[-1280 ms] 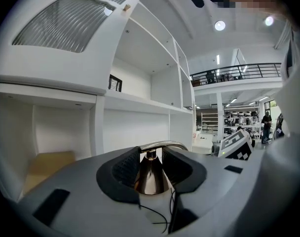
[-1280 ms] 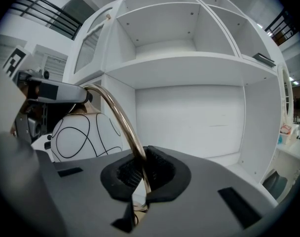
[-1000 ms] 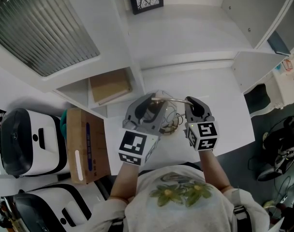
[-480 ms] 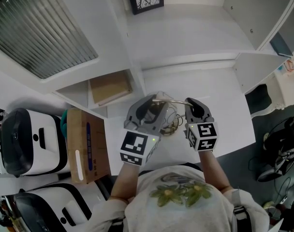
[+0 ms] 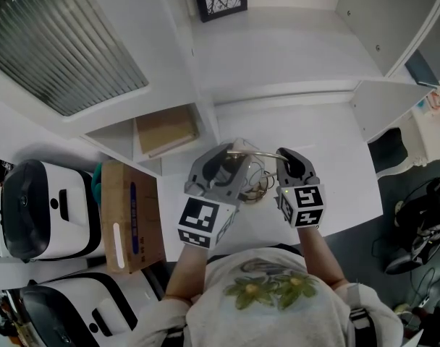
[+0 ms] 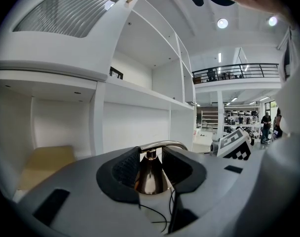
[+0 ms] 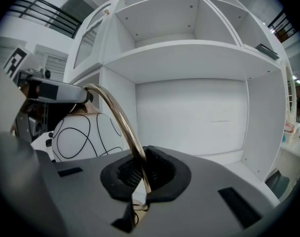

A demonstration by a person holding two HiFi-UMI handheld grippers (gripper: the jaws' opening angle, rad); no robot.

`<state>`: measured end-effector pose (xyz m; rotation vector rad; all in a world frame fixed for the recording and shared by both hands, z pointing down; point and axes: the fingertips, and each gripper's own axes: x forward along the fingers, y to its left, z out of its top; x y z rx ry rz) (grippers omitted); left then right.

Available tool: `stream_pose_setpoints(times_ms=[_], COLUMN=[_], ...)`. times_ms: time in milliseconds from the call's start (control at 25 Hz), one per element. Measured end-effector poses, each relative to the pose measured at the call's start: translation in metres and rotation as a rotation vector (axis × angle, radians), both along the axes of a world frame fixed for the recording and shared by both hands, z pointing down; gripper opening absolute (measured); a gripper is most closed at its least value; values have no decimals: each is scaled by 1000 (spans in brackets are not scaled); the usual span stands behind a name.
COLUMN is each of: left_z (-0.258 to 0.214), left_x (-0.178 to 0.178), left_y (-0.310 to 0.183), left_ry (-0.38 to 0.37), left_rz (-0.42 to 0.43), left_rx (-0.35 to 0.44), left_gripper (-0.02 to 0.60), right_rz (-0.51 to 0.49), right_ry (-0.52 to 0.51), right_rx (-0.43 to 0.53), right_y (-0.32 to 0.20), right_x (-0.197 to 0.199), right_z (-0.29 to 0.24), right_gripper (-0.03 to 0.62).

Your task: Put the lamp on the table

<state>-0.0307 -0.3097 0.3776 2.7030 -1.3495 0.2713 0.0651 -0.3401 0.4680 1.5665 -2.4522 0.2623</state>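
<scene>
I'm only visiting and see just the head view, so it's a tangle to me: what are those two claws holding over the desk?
Observer: The right gripper is shut on the lamp's curved brass arm.
Operator: And the left one?
Observer: The left gripper grips the bronze cone at the end of that arm.
Operator: Is there a shade?
Observer: Yes, a white globe with thin black lines, under the cone.

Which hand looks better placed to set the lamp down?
Probably right: the right tool clamps the curved stem low down, where it can guide the lamp; the left tool grips only the cone above the shade.
</scene>
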Motion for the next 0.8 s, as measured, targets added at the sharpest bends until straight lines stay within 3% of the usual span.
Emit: stream_pose_setpoints(times_ms=[800], left_z=[4], left_x=[-8], left_y=[9], left_ry=[-4], left_rz=[-22], left_rx=[-2], left_gripper=[158], right_rz=[-49], right_ry=[60], right_rx=[26], right_y=[9], right_x=[-10], right_z=[1], right_gripper=[31])
